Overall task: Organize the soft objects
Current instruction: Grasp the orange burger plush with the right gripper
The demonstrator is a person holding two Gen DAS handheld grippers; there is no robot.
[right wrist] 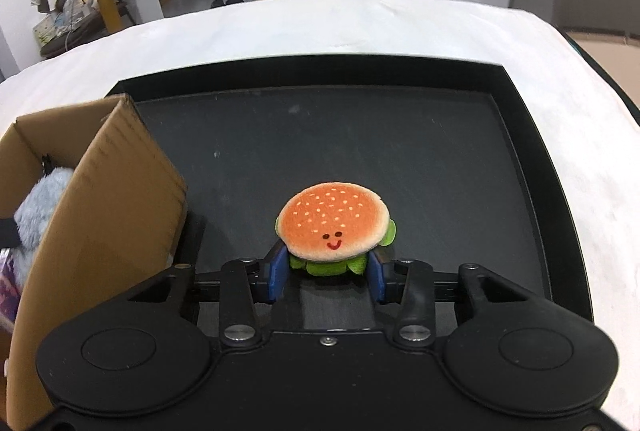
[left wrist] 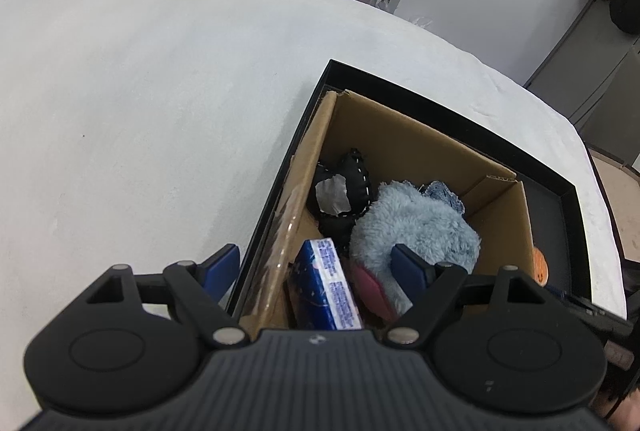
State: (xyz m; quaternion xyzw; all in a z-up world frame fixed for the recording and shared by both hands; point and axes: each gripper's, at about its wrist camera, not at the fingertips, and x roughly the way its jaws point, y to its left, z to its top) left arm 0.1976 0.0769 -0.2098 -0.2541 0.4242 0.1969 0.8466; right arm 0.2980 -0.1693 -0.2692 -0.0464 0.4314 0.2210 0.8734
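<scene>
Blue packet (left wrist: 330, 285) — fine print, perhaps text — unreadable.

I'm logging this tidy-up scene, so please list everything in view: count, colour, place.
Plush burger toy: one, orange bun, green frill, on the tray floor between the right tongs' pads.
Shallow black tray: one, on the white cloth.
Open cardboard box: one, brown, standing in the tray's left part.
Fluffy blue plush: one, light blue, inside the box.
Black stitched soft toy: one, black with a grey patch, inside the box.
Blue printed packet: one, blue and white, inside the box.
White cloth surface: one, under everything.
Left tongs: open, over the box.
Right tongs: closed on the burger's green frill.
</scene>
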